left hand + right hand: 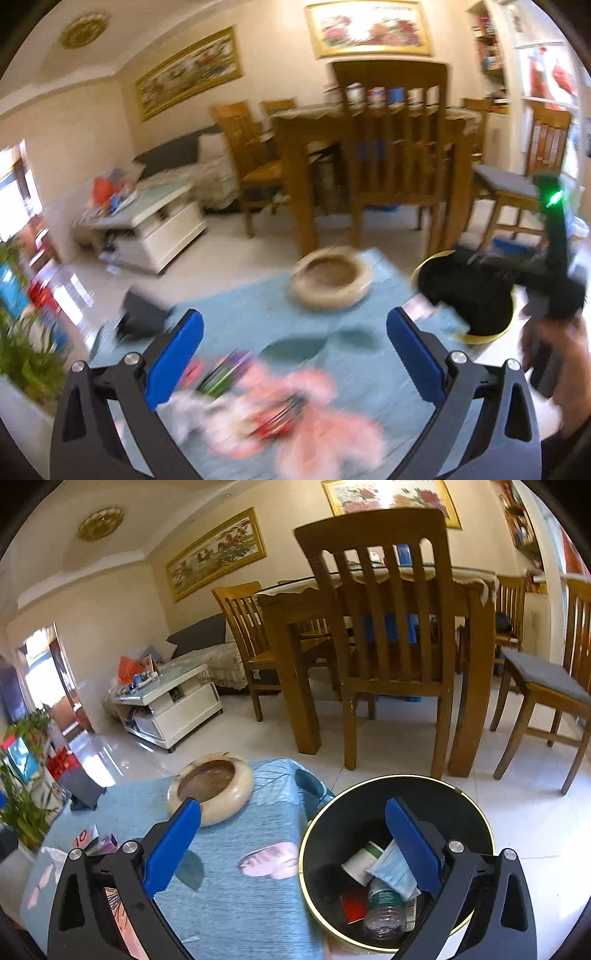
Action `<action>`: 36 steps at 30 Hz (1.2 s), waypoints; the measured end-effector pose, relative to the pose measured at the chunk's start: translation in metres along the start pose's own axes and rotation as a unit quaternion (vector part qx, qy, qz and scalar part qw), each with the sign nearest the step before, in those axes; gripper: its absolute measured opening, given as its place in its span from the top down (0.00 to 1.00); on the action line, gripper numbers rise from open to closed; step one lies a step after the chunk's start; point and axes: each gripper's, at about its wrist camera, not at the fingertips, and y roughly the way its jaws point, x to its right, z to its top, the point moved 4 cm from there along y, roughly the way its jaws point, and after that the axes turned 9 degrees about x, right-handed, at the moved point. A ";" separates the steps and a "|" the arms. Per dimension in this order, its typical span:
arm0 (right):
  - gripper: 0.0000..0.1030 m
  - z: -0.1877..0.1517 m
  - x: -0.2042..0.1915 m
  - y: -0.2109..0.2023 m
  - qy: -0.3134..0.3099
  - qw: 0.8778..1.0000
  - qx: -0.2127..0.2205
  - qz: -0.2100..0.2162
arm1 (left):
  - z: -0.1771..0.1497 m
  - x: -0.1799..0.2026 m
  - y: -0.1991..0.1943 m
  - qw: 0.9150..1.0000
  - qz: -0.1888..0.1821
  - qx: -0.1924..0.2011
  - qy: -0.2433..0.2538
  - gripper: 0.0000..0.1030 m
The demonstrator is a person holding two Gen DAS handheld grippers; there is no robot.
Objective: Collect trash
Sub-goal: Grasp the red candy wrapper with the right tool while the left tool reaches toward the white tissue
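On the blue tablecloth lies blurred trash: a crumpled white tissue, a purple-green wrapper and a red wrapper. My left gripper is open just above them, nothing between its fingers. My right gripper is also open and empty, straddling the table edge and the black gold-rimmed bin. Inside the bin lie a blue face mask, a plastic bottle, a white cup and something red. The left wrist view shows the right gripper over the bin, held by a hand.
A round stone bowl sits at the table's far side. A small black object stands at the far left corner, and wrappers lie at the left edge. A wooden chair and dining table stand beyond. Plants crowd the left.
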 end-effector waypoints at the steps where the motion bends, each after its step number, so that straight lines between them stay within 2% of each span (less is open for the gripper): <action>1: 0.03 0.000 -0.007 -0.001 -0.009 1.000 0.004 -0.010 | -0.016 -0.022 -0.001 1.000 0.018 -0.015 -0.007 0.03; 2: 0.03 -0.003 -0.018 -0.005 -0.024 0.999 0.006 -0.023 | -0.027 -0.039 -0.002 0.999 0.034 -0.026 -0.012 0.03; 4: 0.03 -0.008 -0.041 -0.013 -0.052 0.998 0.001 -0.035 | -0.062 -0.092 -0.005 0.994 0.092 -0.059 -0.028 0.03; 6: 0.03 -0.018 -0.066 -0.027 -0.078 0.997 0.008 -0.026 | -0.098 -0.146 -0.011 0.983 0.154 -0.093 -0.048 0.03; 7: 0.03 -0.027 -0.081 -0.035 -0.077 0.997 0.011 0.001 | -0.114 -0.170 -0.015 0.976 0.182 -0.109 -0.057 0.03; 8: 0.03 -0.038 -0.094 -0.040 -0.065 0.997 0.003 0.048 | -0.125 -0.188 -0.019 0.971 0.200 -0.119 -0.061 0.03; 9: 0.03 -0.051 -0.107 -0.041 -0.032 0.991 -0.023 0.129 | -0.139 -0.210 -0.024 0.963 0.227 -0.132 -0.063 0.03; 10: 0.03 -0.064 -0.114 -0.038 0.004 0.981 -0.050 0.187 | -0.148 -0.224 -0.028 0.957 0.246 -0.141 -0.064 0.03; 11: 0.03 -0.082 -0.125 -0.031 0.034 0.971 -0.098 0.214 | -0.155 -0.237 -0.033 0.952 0.259 -0.146 -0.067 0.03; 13: 0.03 -0.111 -0.148 -0.022 0.015 0.962 -0.162 0.218 | -0.161 -0.248 -0.041 0.951 0.263 -0.141 -0.077 0.03; 14: 0.04 -0.121 -0.162 -0.023 -0.011 0.960 -0.168 0.223 | -0.161 -0.250 -0.044 0.954 0.257 -0.135 -0.081 0.03; 17: 0.04 -0.125 -0.191 -0.034 -0.063 0.964 -0.147 0.213 | -0.153 -0.245 -0.046 0.964 0.228 -0.109 -0.080 0.03; 20: 0.03 -0.120 -0.203 -0.037 -0.082 0.973 -0.123 0.175 | -0.154 -0.235 -0.040 0.969 0.215 -0.105 -0.068 0.03; 23: 0.04 -0.126 -0.207 -0.017 -0.073 0.965 -0.167 0.188 | -0.165 -0.231 -0.023 0.969 0.197 -0.124 -0.079 0.03; 24: 0.15 -0.129 -0.210 -0.008 -0.090 0.964 -0.181 0.171 | -0.172 -0.227 -0.024 0.968 0.195 -0.130 -0.085 0.03; 26: 0.32 -0.132 -0.219 -0.002 -0.136 0.965 -0.175 0.138 | -0.182 -0.235 -0.020 0.966 0.191 -0.141 -0.102 0.03; 28: 0.25 -0.135 -0.229 0.004 -0.172 0.963 -0.168 0.122 | -0.187 -0.240 -0.021 0.964 0.191 -0.142 -0.114 0.03; 31: 0.27 -0.144 -0.236 0.015 -0.176 0.956 -0.189 0.141 | -0.190 -0.246 -0.023 0.963 0.194 -0.139 -0.122 0.03; 33: 0.49 -0.150 -0.237 0.021 -0.163 0.949 -0.210 0.170 | -0.192 -0.248 -0.022 0.962 0.196 -0.140 -0.127 0.03; 34: 0.50 -0.150 -0.237 0.022 -0.157 0.948 -0.213 0.179 | -0.193 -0.248 -0.021 0.962 0.194 -0.141 -0.129 0.03; 35: 0.61 -0.149 -0.236 0.022 -0.153 0.947 -0.212 0.188 | -0.194 -0.248 -0.020 0.962 0.192 -0.144 -0.130 0.03; 36: 0.68 -0.149 -0.234 0.023 -0.150 0.947 -0.214 0.187 | -0.194 -0.248 -0.019 0.962 0.192 -0.145 -0.130 0.03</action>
